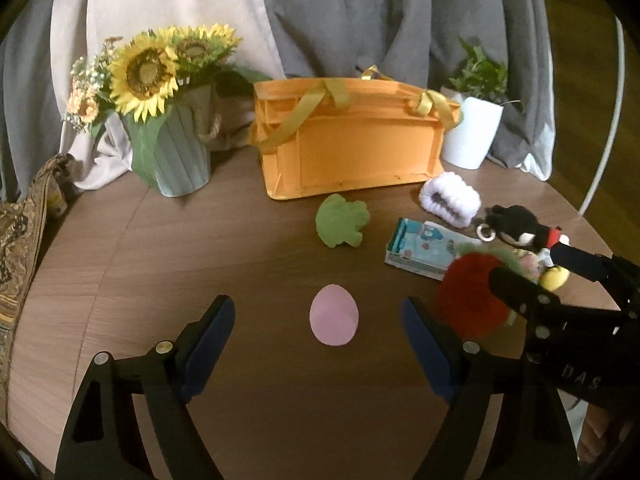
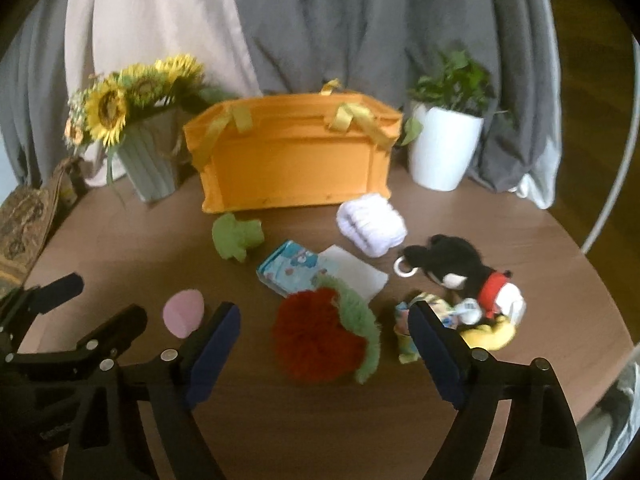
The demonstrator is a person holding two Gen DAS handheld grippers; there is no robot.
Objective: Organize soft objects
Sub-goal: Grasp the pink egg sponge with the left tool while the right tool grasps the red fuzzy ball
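Note:
An orange fabric bin (image 1: 352, 140) (image 2: 296, 160) with yellow ribbon handles stands at the back of the round wooden table. In front of it lie a green plush (image 1: 342, 220) (image 2: 238, 236), a white fuzzy roll (image 1: 450, 198) (image 2: 372, 224), a blue patterned pack (image 1: 420, 248) (image 2: 292, 270), a Mickey plush (image 1: 520, 232) (image 2: 468, 276), a red and green fuzzy plush (image 1: 472, 300) (image 2: 324, 336) and a pink egg-shaped pad (image 1: 334, 314) (image 2: 184, 314). My left gripper (image 1: 318, 334) is open, astride the pink pad. My right gripper (image 2: 324, 344) is open, astride the red plush.
A sunflower vase (image 1: 168, 152) (image 2: 148, 164) stands at the back left and a white plant pot (image 1: 472, 132) (image 2: 444, 148) at the back right. Grey and beige curtains hang behind. A small patterned pouch (image 2: 408, 340) lies beside Mickey.

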